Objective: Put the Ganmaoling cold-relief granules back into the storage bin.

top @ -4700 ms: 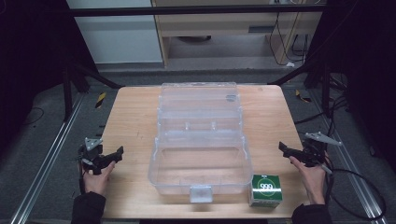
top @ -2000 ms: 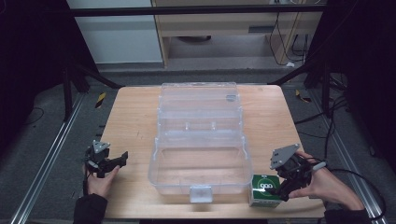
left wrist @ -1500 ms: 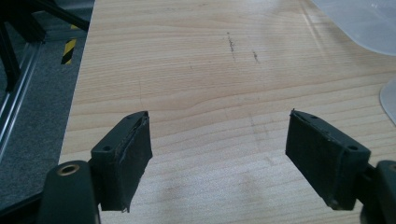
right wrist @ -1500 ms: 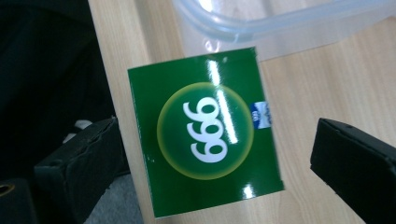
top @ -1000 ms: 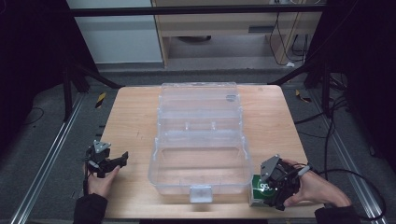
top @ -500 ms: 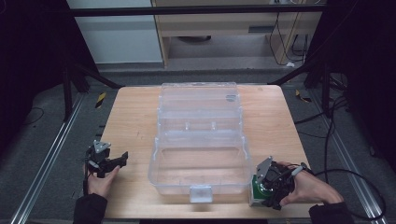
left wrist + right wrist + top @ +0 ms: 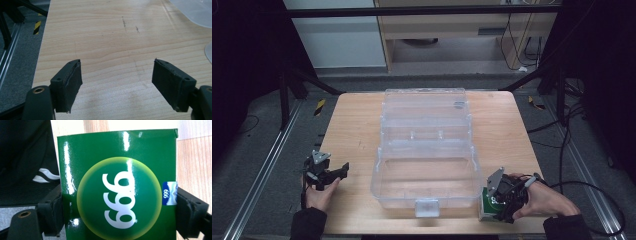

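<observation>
Sitting at the near right corner of the wooden surface [image 7: 352,125], the green box [image 7: 486,204] with "999" in white on a yellow-green disc is caught between the black jaws of the right gripper [image 7: 501,200]. In the right gripper view the box [image 7: 117,187] stands with one jaw pressed against each of its narrow sides; those jaws have just been closing, and their pads now bear on the carton. A small blue label with the same number sits at the box's edge beside one pad. The person's right hand [image 7: 544,200] comes in from the lower right, a cable trailing off behind it.

Just beside the box, toward the middle of the surface, lies a clear plastic case [image 7: 427,150], opened flat, its lid half toward the far edge and its base half toward the person, a white latch on the near wall. Box and case stand very close; whether they touch I cannot tell.

Well apart, at the near left edge, the left gripper [image 7: 337,171] rests in the person's left hand [image 7: 319,192], its jaws wide with bare wood between them, as the left gripper view [image 7: 117,82] shows.

Around the surface, grey carpeted floor [image 7: 257,150] runs off into a dark room, with metal rails along both sides, black frame struts, yellow-and-black tape marks, loose cables at the right, and pale cabinets beyond the far edge.
</observation>
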A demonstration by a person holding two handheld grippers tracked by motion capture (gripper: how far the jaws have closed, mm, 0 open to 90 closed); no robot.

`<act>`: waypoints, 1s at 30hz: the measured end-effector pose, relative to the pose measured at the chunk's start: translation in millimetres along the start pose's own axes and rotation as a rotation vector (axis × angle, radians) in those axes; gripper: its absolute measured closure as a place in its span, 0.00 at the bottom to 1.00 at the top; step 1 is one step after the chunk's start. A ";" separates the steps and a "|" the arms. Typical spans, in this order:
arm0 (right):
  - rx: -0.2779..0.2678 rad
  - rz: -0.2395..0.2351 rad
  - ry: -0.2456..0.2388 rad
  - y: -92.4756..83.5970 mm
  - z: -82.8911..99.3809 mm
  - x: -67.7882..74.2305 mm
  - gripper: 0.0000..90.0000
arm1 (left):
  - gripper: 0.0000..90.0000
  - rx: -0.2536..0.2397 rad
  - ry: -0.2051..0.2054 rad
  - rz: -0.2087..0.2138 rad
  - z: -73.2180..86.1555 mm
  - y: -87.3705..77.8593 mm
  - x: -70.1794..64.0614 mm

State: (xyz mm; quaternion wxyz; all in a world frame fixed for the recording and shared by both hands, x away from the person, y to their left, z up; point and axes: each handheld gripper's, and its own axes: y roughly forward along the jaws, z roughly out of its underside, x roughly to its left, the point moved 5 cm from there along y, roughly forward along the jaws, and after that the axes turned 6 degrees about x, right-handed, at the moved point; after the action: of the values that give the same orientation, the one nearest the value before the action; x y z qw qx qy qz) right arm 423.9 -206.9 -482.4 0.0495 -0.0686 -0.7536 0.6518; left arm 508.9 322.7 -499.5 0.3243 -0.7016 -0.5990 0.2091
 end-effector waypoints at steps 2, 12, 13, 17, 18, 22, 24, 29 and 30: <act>0.003 -0.001 0.000 -0.7 0.8 0.6 0.17 | 0.26 0.000 0.000 0.000 0.0 -0.1 0.0; -0.032 -0.007 0.012 -17.2 10.3 7.5 0.18 | 0.26 0.002 0.002 0.001 -0.1 0.4 -0.8; -0.041 -0.004 0.011 -19.5 10.8 7.9 0.18 | 0.26 0.002 0.003 0.000 -0.2 0.5 -0.8; -0.063 0.005 0.012 -31.0 12.6 9.4 0.18 | 0.26 0.002 0.003 0.000 -0.1 0.3 -0.7; -0.063 0.005 0.012 -31.0 12.6 9.4 0.18 | 0.26 0.002 0.003 0.000 -0.1 0.3 -0.7; -0.091 0.012 0.010 -50.0 13.4 12.8 0.18 | 0.26 0.003 0.004 0.000 0.0 0.5 -0.6; -0.096 0.012 0.010 -53.2 13.4 13.3 0.18 | 0.26 0.002 0.003 0.001 0.0 0.5 -0.7; -0.115 0.019 0.009 -75.9 9.0 16.0 0.18 | 0.26 0.003 0.005 0.000 -0.1 0.5 -0.4; -0.121 0.020 0.009 -78.9 7.5 16.1 0.18 | 0.26 0.003 0.002 0.000 0.0 0.4 -0.5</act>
State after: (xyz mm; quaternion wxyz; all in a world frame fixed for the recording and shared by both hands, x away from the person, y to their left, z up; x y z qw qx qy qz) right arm 403.7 -222.6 -405.7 0.0421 -0.0820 -0.7906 0.6054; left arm 509.1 322.2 -499.8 0.3260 -0.7015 -0.5982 0.2091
